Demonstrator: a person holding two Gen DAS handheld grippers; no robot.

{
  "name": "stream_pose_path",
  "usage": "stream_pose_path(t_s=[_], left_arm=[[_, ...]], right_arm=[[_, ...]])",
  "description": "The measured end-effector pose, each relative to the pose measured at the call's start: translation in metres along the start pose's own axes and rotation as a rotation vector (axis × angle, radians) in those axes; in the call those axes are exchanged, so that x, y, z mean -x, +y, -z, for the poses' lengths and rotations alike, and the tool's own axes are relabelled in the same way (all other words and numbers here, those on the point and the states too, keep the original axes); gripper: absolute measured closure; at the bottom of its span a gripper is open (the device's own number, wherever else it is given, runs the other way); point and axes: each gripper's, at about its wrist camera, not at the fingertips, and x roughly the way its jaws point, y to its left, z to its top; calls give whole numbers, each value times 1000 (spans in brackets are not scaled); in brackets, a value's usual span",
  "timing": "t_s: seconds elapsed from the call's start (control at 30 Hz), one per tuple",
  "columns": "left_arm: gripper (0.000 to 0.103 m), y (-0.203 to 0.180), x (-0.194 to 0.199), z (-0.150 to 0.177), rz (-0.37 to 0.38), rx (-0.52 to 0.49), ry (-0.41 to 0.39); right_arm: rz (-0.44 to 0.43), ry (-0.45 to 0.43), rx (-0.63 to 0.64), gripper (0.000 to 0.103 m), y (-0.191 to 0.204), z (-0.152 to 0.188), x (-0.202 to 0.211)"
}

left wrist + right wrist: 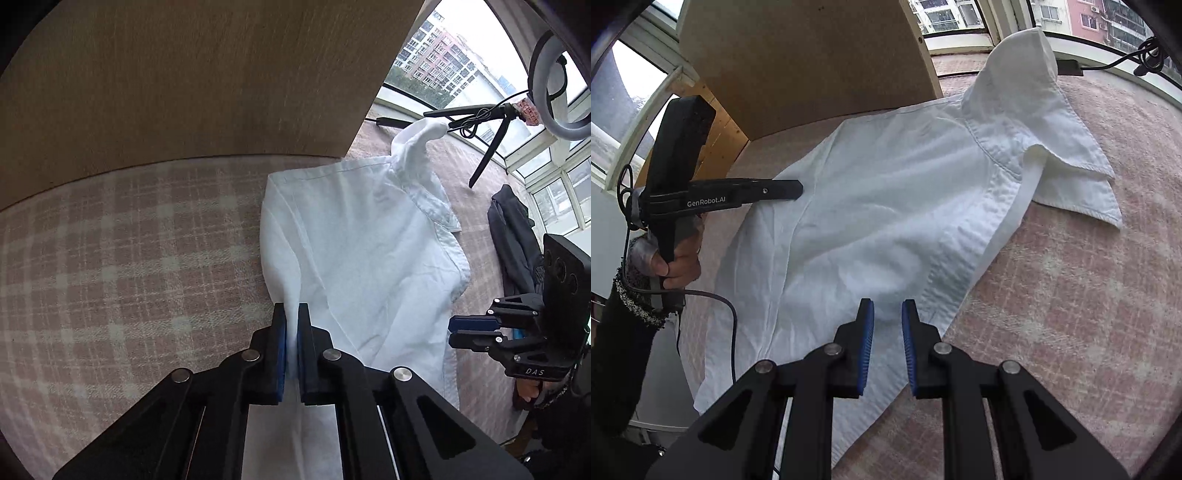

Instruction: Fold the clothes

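**Item:** white shirt (362, 236). Lies spread on the pink checked cloth (129, 258), just in front of an upright wooden board (184, 74). Reaches with its lower hem over the near left edge of the cloth in the right wrist view.

**Condition:** mostly flat, loosely creased, back or inner side upward. Shows the collar (1071, 166) splayed open toward the window, the button band (979, 236) running along the right edge, and one flap of fabric (1023, 62) standing up at the far end; cannot tell whether a sleeve or part of the collar. Shows no neat crease and no stacked layers.

**Left tool** (291, 308): pinched together on the shirt's left edge, a ridge of white fabric caught between the blue pads. Held by a hand (677, 266) in a dark sleeve.

**Right tool** (887, 302): pads narrowly apart, poised low over the fabric near the button band; no pinch visible, nothing clamped.

**Progress, as judged:** early. Laid out and seized on one side only; no fold completed. Left to do, probably: take the right edge, bring the sides inward, tuck the raised flap, double the length, set aside.

**Also present:** dark garment (513, 236) heaped near the window, seemingly unfolded and waiting; ring light (533, 74) on a tripod beyond the shirt.
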Motion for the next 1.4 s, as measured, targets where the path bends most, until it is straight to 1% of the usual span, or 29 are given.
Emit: stream_pose_path(t_s=[0.07, 0.1, 0.13, 0.17, 0.2, 0.23, 0.27, 0.3, 0.33, 0.4, 0.43, 0.47, 0.5, 0.53, 0.6, 0.67, 0.73, 0.77, 0.87, 0.93, 1.0, 1.07, 1.13, 1.17, 1.23, 1.27, 1.3, 1.4], left_arm=[[100, -1, 14, -1, -52, -18, -46], [100, 0, 11, -1, -89, -22, -46], [100, 2, 5, -1, -130, -22, -37], [100, 5, -3, 0, -146, -8, -25], [100, 6, -11, 2, -148, -2, -14], [99, 6, -13, 3, -142, 1, -13], [98, 6, -13, 3, -134, 5, -15], [98, 5, -14, 3, -126, 9, -16], [94, 6, -12, 2, -125, 13, -23], [89, 6, -1, 1, -121, 14, -42], [87, 6, 7, 0, -125, 10, -57], [86, 5, 16, 0, -132, 4, -74], [86, 2, 25, 2, -131, -5, -92], [86, -1, 37, 6, -124, -14, -108], [85, -9, 60, 17, -108, -32, -137], [81, -21, 77, 36, -93, -38, -146], [81, -26, 98, 59, -57, -38, -148], [81, -24, 111, 70, -50, -33, -151], [80, -24, 155, 108, -63, -7, -196], [76, -20, 186, 134, -70, 18, -224], [73, -13, 208, 160, -79, 50, -237], [72, -9, 232, 187, -90, 61, -241], [70, -6, 250, 211, -116, 61, -225], [67, -3, 255, 222, -122, 64, -207], [59, 2, 253, 242, -97, 67, -151], [57, 3, 247, 252, -79, 67, -126], [57, 5, 237, 261, -43, 69, -94], [57, 9, 188, 280, 65, 86, 35]], right_arm=[[35, 23, 37, 87, 5, 0, -7], [76, 46, 61, 91, 6, 0, -13], [88, 45, 71, 92, 6, -1, -13], [84, 56, 62, 92, 4, -2, -12], [83, 62, 49, 92, 2, -5, -9], [99, 49, 43, 90, 1, -7, -5], [116, 18, 43, 88, 2, -9, 0], [104, -9, 46, 88, 2, -13, 5], [75, -25, 46, 88, 3, -16, 6], [73, -38, 56, 87, 4, -28, 2], [115, -35, 69, 87, 2, -34, -3], [191, -26, 71, 87, -4, -40, -11], [234, -16, 56, 88, -15, -43, -15], [204, -22, 27, 88, -28, -40, -12], [143, -21, -45, 88, -41, -40, -3], [121, -43, -65, 87, -42, -34, 12], [91, -68, -74, 87, -38, -24, 31], [62, -80, -82, 87, -36, -18, 42], [0, -123, -103, 86, -25, 2, 82], [-35, -150, -119, 85, -17, 13, 110], [-54, -186, -107, 78, -3, 31, 133], [-65, -218, -91, 74, 12, 49, 156], [-59, -232, -78, 74, 32, 71, 170], [-52, -236, -71, 74, 44, 82, 176], [-34, -237, -67, 66, 63, 109, 182], [-23, -231, -71, 55, 69, 126, 181], [-13, -219, -96, 47, 74, 144, 172], [4, -169, -203, 47, 87, 195, 135]])
